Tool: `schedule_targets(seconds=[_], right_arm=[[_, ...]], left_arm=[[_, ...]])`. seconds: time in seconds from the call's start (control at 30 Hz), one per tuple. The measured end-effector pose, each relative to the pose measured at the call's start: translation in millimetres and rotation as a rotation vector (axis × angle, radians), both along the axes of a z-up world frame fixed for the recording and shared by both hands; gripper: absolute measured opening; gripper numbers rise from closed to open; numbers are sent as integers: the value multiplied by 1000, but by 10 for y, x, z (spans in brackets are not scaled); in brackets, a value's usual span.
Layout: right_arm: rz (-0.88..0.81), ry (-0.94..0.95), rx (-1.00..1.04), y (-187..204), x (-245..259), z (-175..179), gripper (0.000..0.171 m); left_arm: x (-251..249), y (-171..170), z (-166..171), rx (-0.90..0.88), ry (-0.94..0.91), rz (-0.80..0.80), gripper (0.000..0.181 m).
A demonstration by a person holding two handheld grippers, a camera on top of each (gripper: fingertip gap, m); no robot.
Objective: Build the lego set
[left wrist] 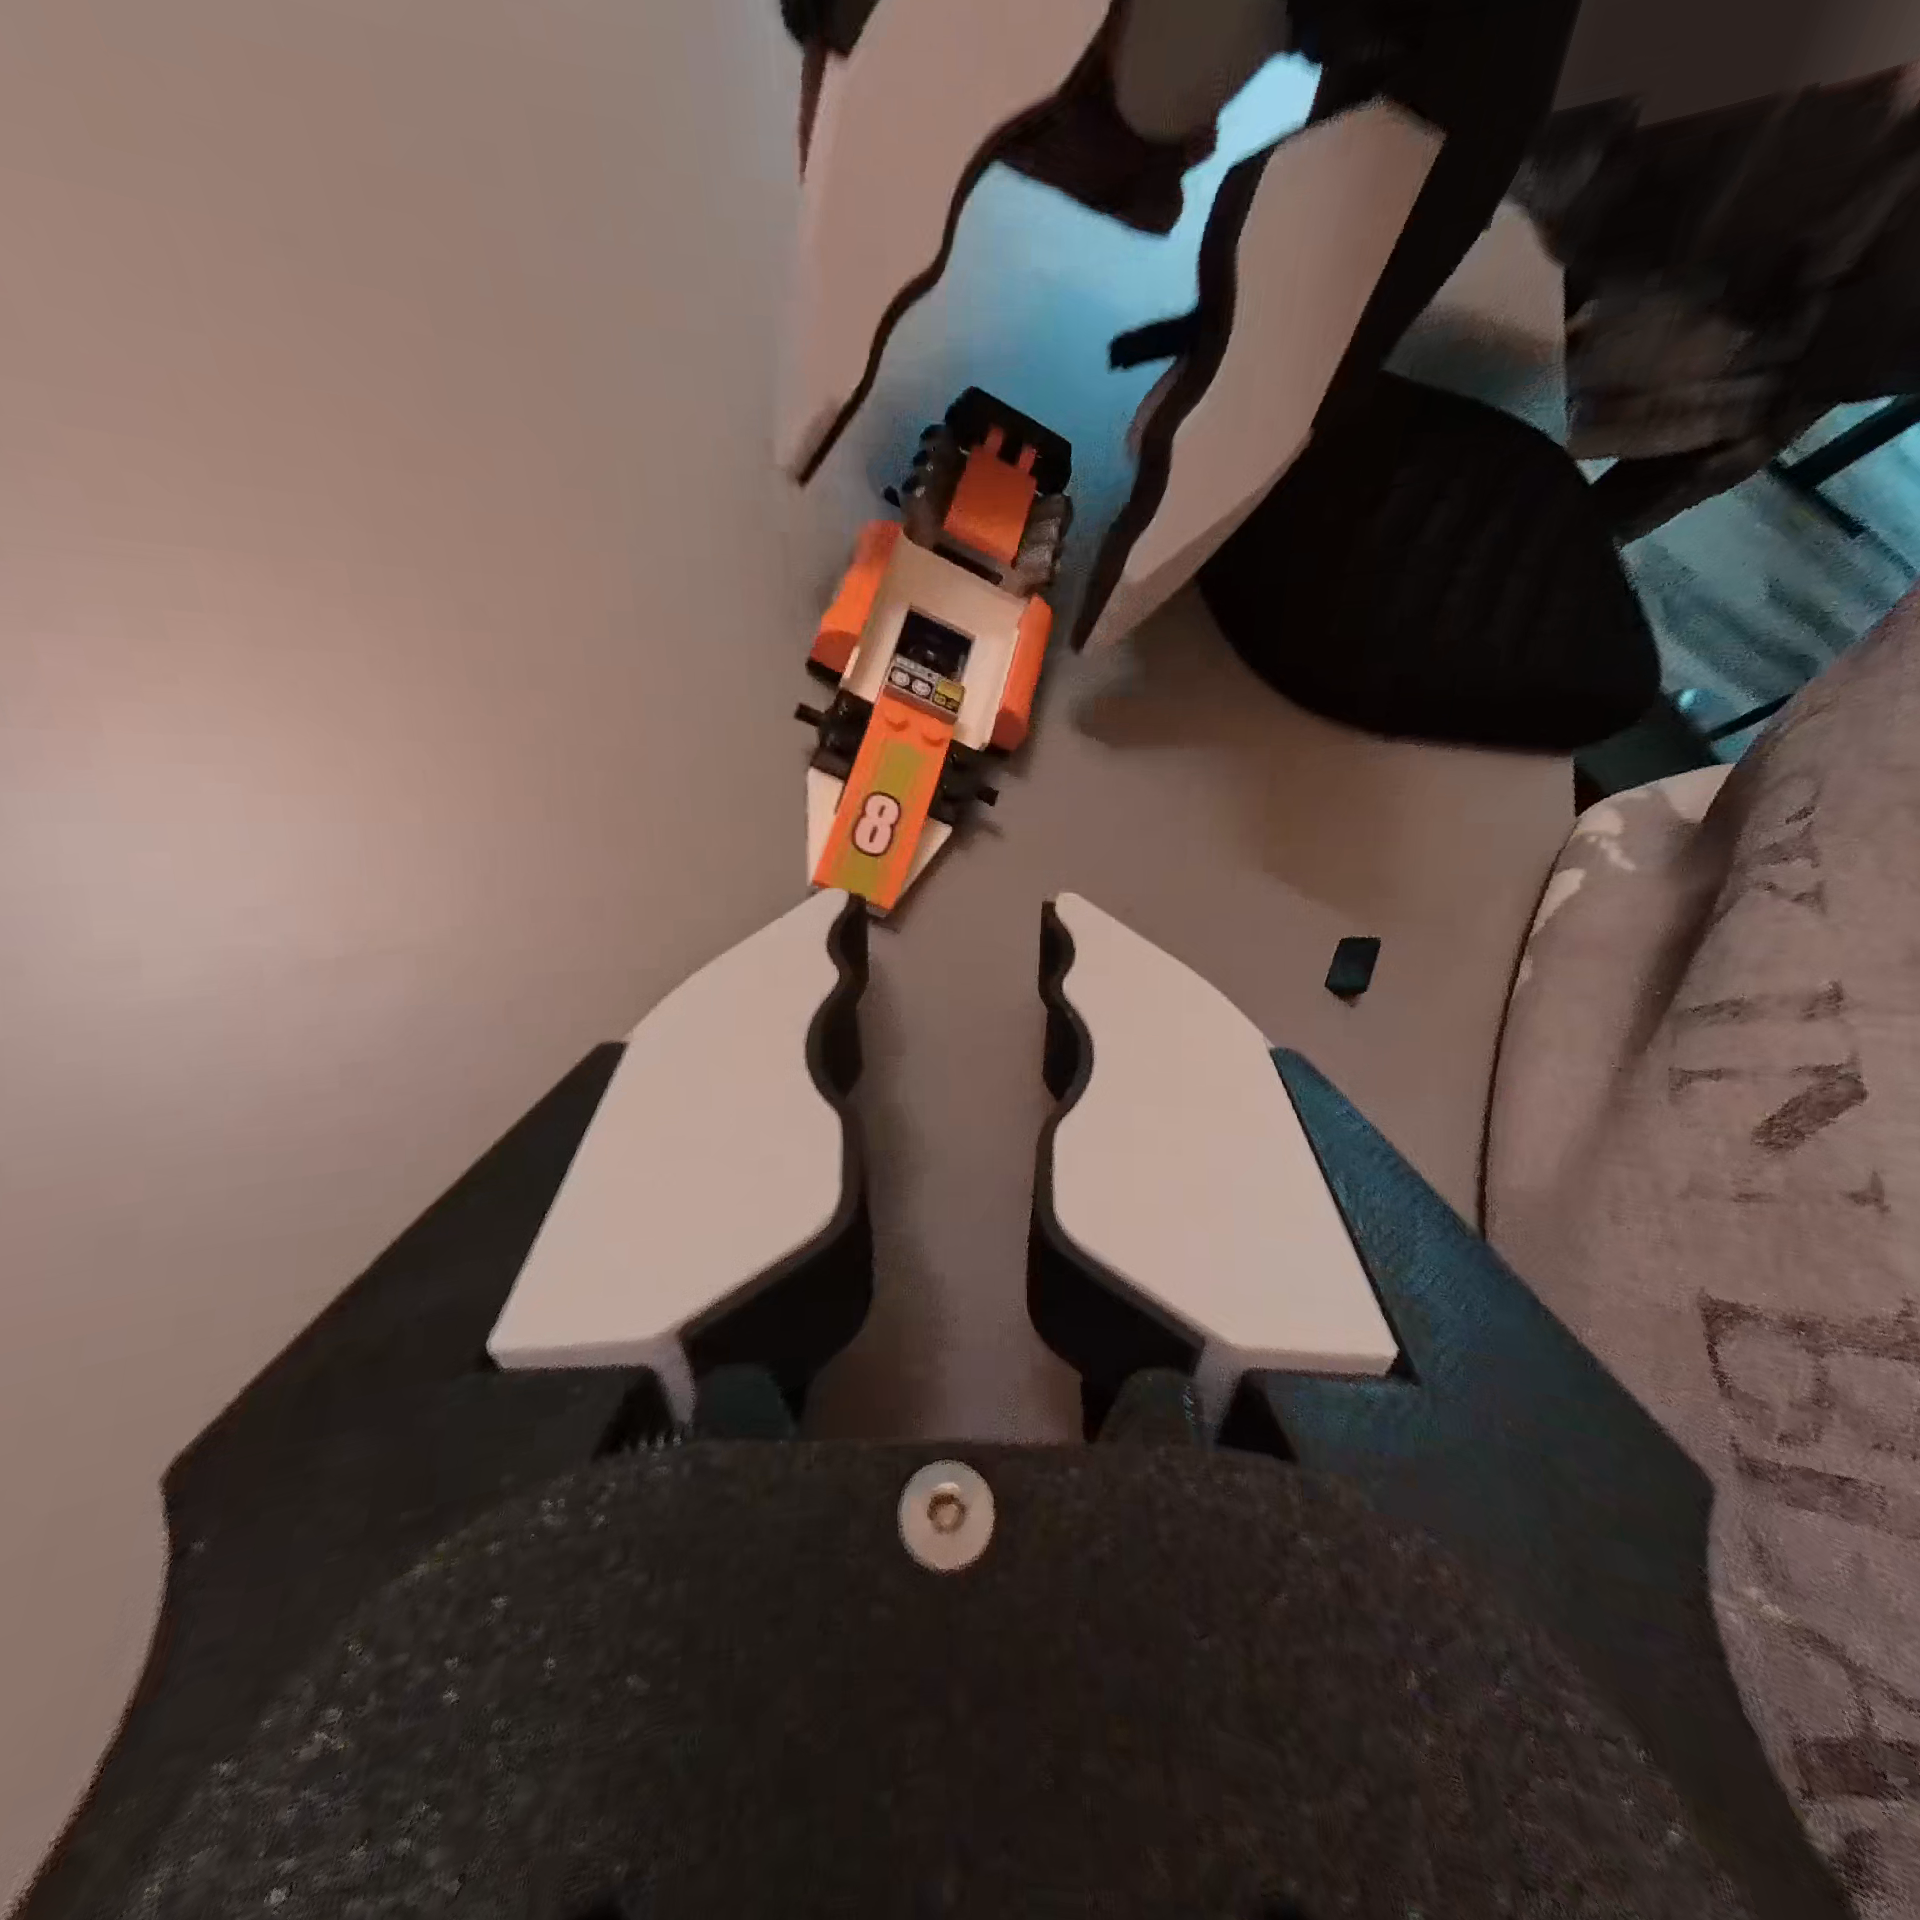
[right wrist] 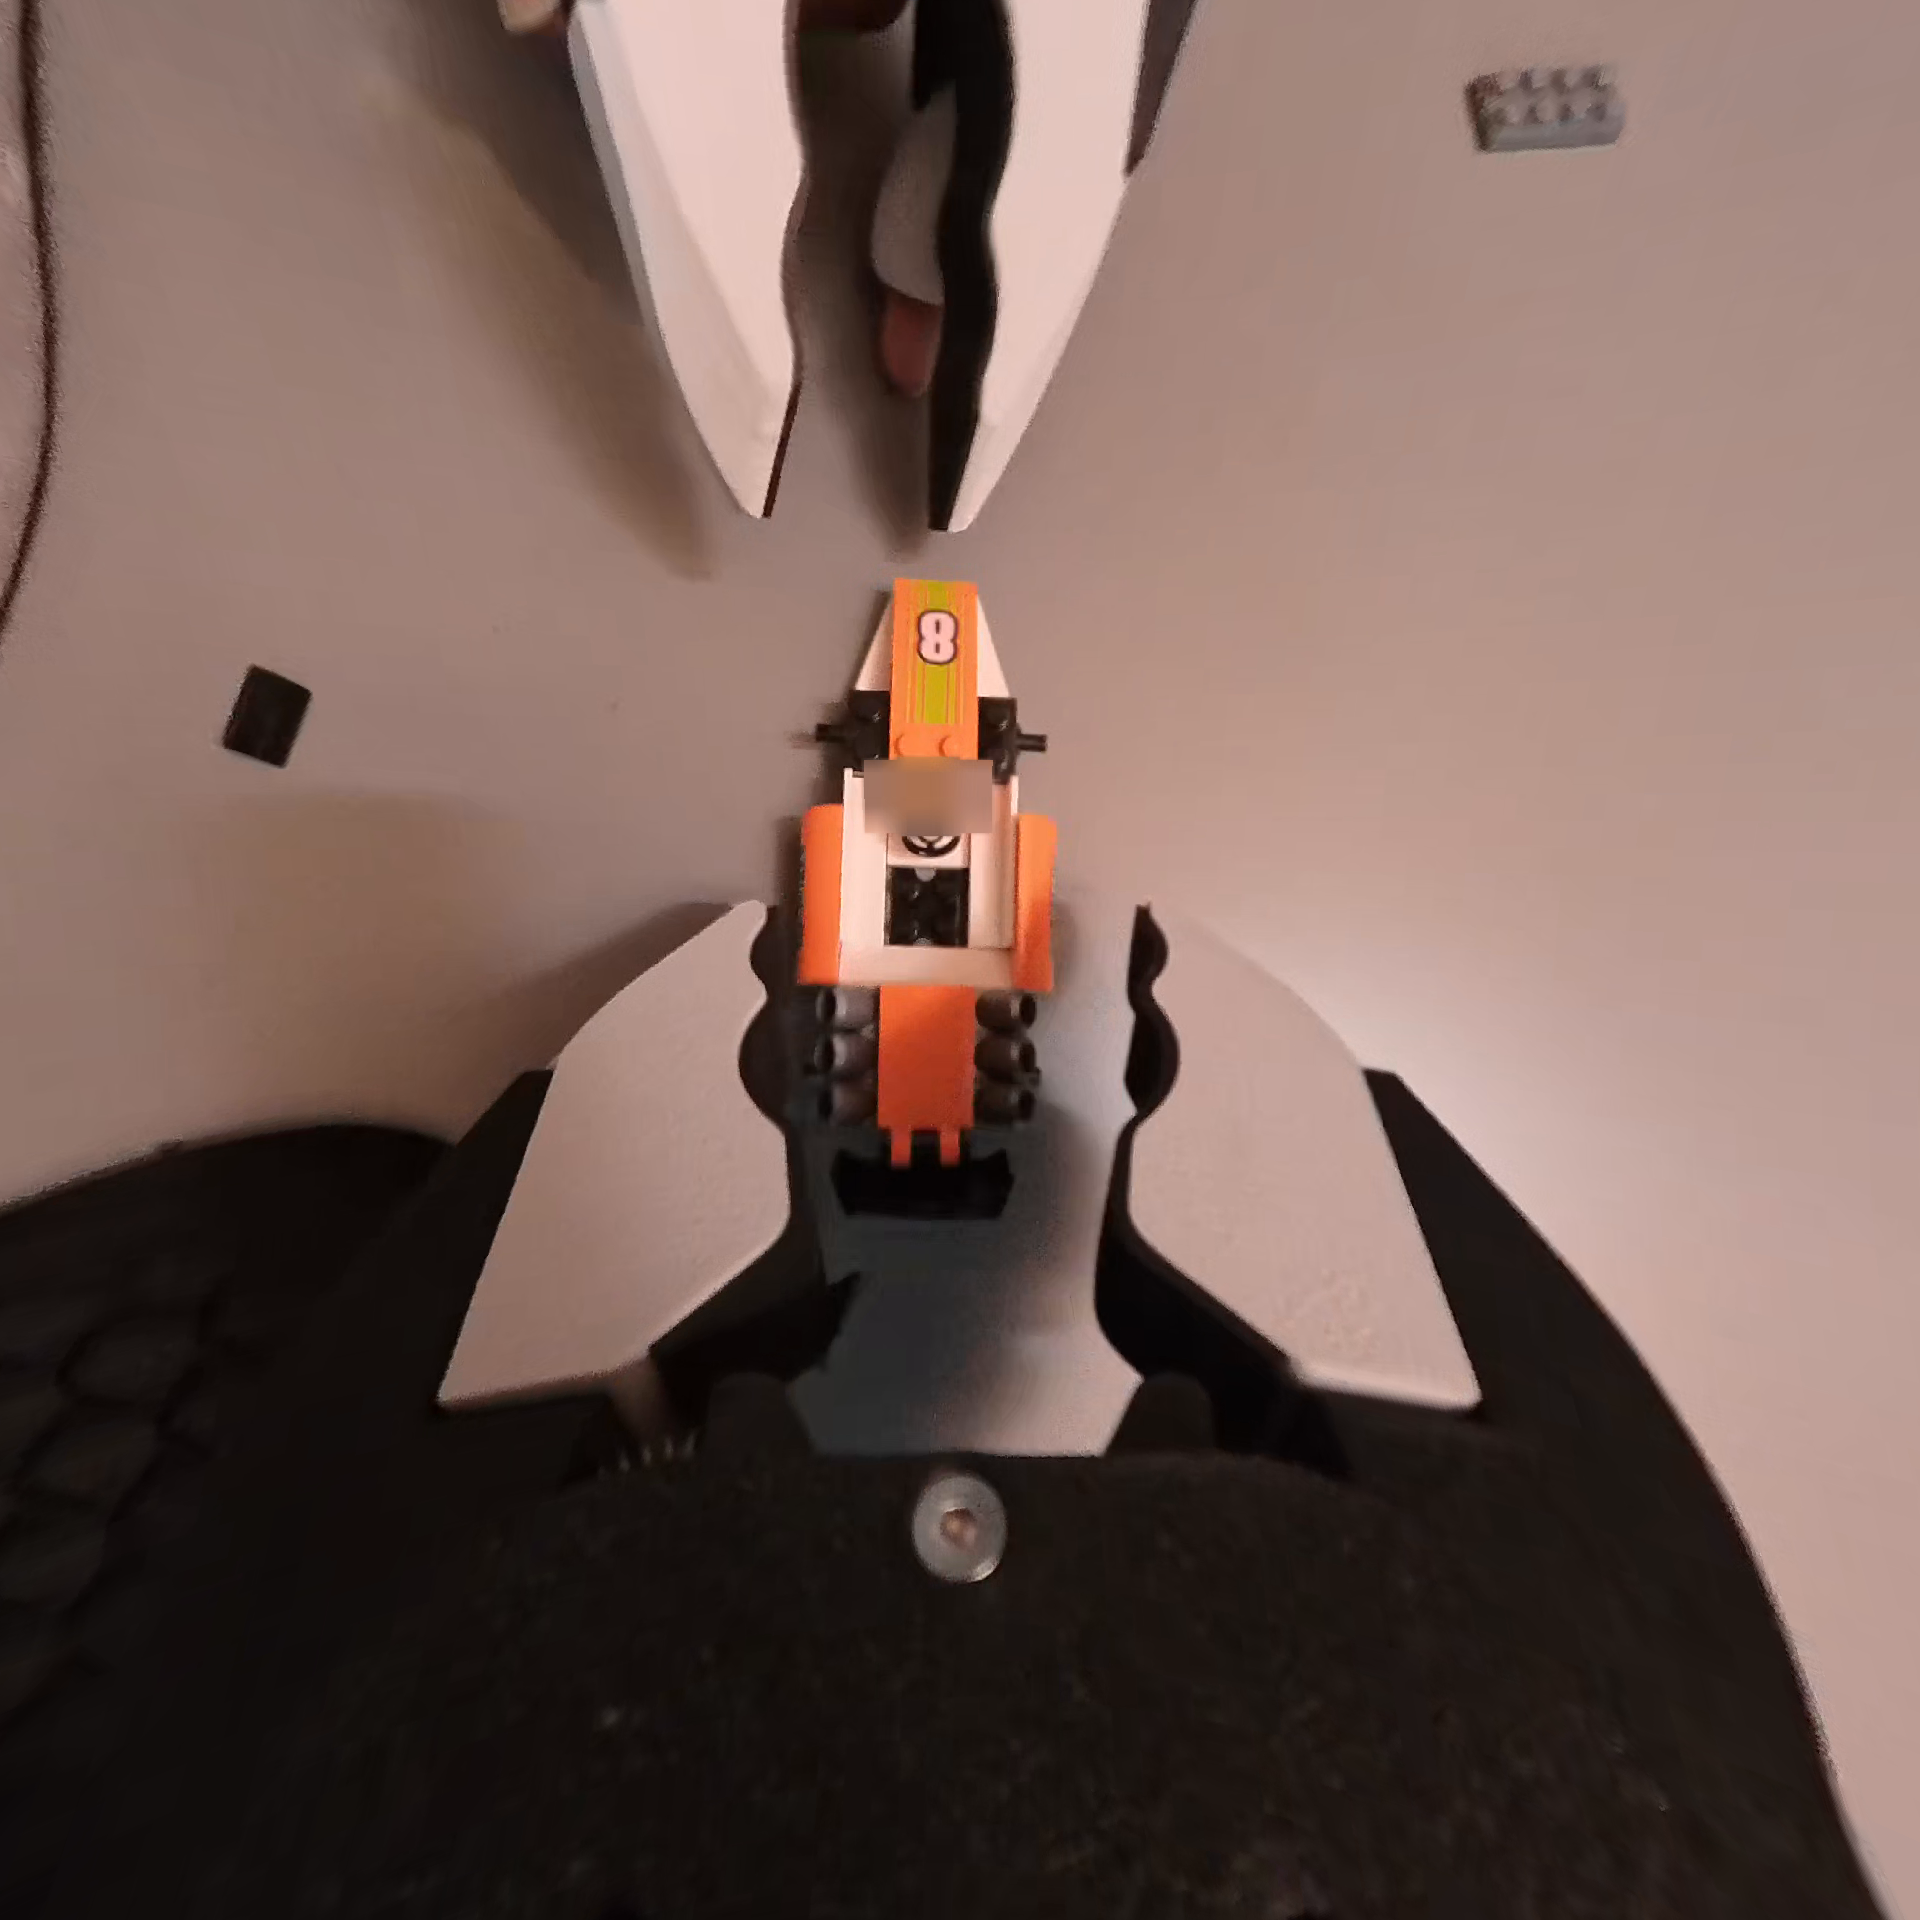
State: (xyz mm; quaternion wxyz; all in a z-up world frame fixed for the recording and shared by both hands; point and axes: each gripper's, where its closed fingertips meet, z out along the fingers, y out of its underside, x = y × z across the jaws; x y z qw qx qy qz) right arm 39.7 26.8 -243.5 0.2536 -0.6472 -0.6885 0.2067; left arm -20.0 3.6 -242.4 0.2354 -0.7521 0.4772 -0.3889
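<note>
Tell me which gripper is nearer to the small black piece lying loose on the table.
Left. The left gripper is open beside the small black piece, just off the car nose. The right gripper is open around the car's rear, farther away.

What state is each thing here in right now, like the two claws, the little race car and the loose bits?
Left gripper: open, empty, tips just short of the car's nose.
Right gripper: open, fingers either side of the car's rear, not clamped.
Lego car: partly built, upright on the table, no wheels on its axle pins.
Small black piece: loose on the table, apart from the car.
Grey plate: loose on the table, studs up.
</note>
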Motion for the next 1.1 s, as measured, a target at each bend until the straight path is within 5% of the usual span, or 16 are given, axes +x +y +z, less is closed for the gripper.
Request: schedule_targets(seconds=[0.13, 0.33, 0.57, 0.73, 1.1], right_arm=[[10, 34, -59, -439, 21, 195, 53], [52, 1, -79, -1219, -265, 8, 40], [28, -82, -24, -1208, -339, -155, 6], [26, -47, -98, -1163, -355, -93, 3], [-79, 507, -626, -1025, -468, 972, 3]], left_arm=[[10, -28, -17, 70, 14, -30, 31], [46, -68, 44, 104, -24, -55, 28], [2, -193, 111, 150, -73, -60, 21], [80, -402, 274, 108, -176, -141, 19], [140, -834, 798, -169, -503, -305, 18]])
